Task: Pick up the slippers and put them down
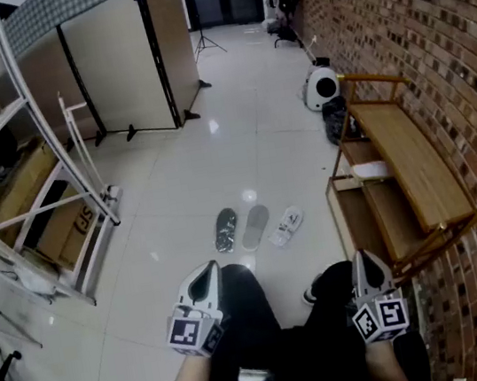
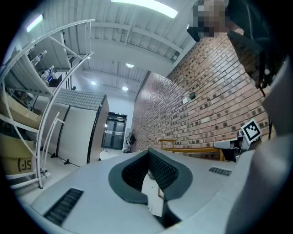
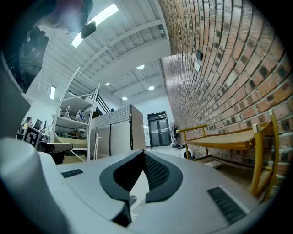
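Three slippers sit in a row on the glossy white floor (image 1: pixel 175 186), over toward its right edge by the brick wall: a dark slipper (image 1: pixel 226 230), a grey slipper (image 1: pixel 255 226) and a white slipper (image 1: pixel 286 226). They lie side by side, close together, and the white one is near the front leg of the wooden bench (image 1: pixel 414 162).

Neither tool is anywhere near them. The left gripper (image 1: pixel 204 274) and right gripper (image 1: pixel 367 261) both hover over the person's legs (image 1: pixel 249 313), well apart from the row. Each has its jaws pressed together with nothing between them, so no pick has started.

What could go wrong from here, as a guess:
- Reaching down with the jaws closed would just shove a slipper along the tile, which looks slick.
- The slippers lie flat and thin, so a jaw tip probably has to get under an edge. Miss that and the slipper skates away.
- The row is tight, so a wide-open jaw could catch the neighbouring slipper too.
- Going for the white one risks clipping the bench leg.
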